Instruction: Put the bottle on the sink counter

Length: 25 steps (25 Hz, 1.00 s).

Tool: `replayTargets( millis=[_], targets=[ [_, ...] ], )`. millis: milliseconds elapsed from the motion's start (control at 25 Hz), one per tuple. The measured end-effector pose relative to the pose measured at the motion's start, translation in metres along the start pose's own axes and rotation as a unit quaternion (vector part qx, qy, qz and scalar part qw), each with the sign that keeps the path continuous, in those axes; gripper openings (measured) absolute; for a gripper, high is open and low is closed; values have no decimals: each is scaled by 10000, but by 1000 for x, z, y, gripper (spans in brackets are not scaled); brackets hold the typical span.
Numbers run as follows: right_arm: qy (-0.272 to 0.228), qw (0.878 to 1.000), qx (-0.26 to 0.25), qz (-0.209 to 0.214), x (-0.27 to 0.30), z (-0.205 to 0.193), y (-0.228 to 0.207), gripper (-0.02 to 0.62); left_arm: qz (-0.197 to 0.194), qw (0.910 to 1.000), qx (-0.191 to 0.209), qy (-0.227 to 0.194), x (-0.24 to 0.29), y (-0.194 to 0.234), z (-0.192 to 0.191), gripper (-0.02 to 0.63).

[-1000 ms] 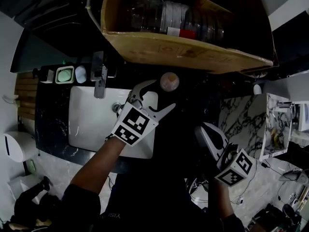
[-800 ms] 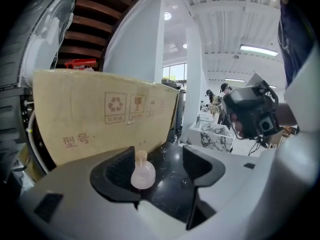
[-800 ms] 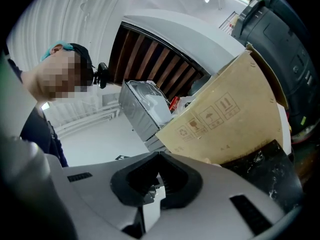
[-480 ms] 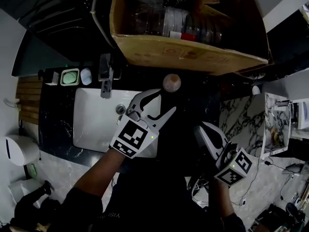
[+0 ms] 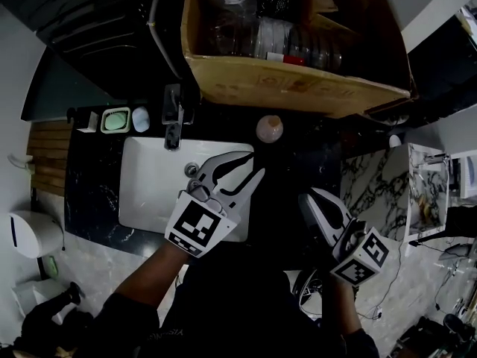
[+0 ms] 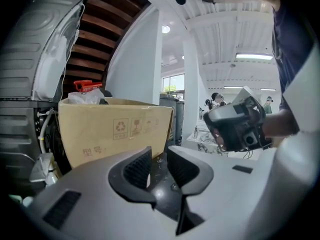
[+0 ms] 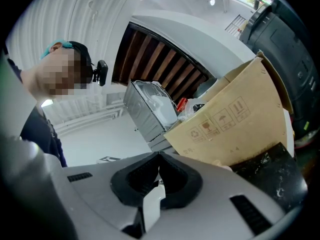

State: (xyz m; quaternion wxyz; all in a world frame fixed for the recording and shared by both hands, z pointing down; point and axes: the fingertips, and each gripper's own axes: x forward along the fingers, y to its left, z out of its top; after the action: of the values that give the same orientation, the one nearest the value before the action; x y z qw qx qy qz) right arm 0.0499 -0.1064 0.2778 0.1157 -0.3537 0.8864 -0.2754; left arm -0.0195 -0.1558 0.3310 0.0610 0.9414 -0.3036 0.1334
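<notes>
— Looking down, where do we find the bottle (image 5: pixel 269 128)?
— On the dark bench (image 5: pixel 298 154), just right of the sink (image 5: pixel 149 192), near the cardboard box (image 5: pixel 298 88).
— Our tools?
— Left tool (image 5: pixel 256 164) has just been closing, slightly apart, nothing between. Right tool (image 5: pixel 307 200) is together, empty.

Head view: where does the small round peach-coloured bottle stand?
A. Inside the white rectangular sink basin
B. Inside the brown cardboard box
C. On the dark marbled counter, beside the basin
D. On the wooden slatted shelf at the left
C: the small round peach-coloured bottle stands upright on the dark marbled counter, just off the far right corner of the white rectangular sink basin and in front of the brown cardboard box.
</notes>
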Motion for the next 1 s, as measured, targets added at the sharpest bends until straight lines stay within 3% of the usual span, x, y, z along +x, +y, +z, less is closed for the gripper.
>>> replayTargets(
  millis=[560, 1000],
  targets=[
    [-5, 9999, -131, 56, -2, -2, 30, 26, 45, 9995, 85, -291, -40, -13, 15, 26],
    [11, 9996, -234, 128, 0, -4, 44, 26, 97, 9982, 345, -483, -59, -19, 27, 8]
  ],
)
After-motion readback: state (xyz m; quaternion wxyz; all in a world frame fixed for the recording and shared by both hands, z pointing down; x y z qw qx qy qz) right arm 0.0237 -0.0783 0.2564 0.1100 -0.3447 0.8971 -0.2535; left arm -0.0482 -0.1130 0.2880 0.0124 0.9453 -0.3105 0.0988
